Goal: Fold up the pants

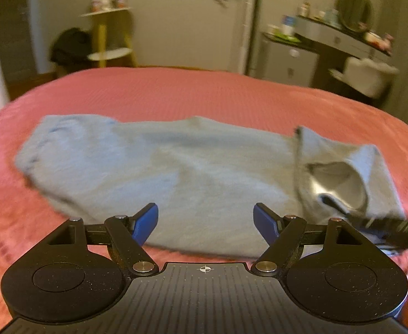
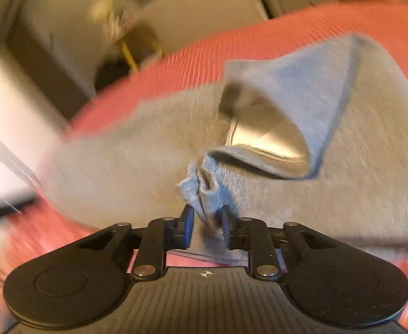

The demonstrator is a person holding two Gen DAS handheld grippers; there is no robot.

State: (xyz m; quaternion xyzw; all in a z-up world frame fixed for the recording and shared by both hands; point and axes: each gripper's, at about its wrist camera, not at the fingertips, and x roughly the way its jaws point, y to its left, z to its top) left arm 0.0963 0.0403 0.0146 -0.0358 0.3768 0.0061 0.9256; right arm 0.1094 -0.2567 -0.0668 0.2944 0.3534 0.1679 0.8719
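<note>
The pants [image 1: 159, 172], light blue-grey, lay across the middle of the left wrist frame on a red bedspread [image 1: 176, 89], stretched from centre left to the right edge. At the right of that frame part of the cloth was lifted and turned over, showing a pale open inside. The left gripper [image 1: 205, 222] sat at the bottom centre with its blue-padded fingers [image 1: 145, 224] spread wide, nothing between them, the near hem of the pants just beyond the tips. A blurred black bar of the right gripper [image 1: 395, 226] crossed the lower right.

In the right wrist frame, much smeared, the right gripper [image 2: 206, 224] at the bottom centre had a bunched fold of the pants [image 2: 259, 139] between its narrowly parted fingers [image 2: 186, 228]. Whether the pads pressed the cloth could not be told. Above it a flap of the pants stood raised, open like a pocket. A yellow shelf [image 1: 106, 30] stood in the upper left of the left wrist frame.
</note>
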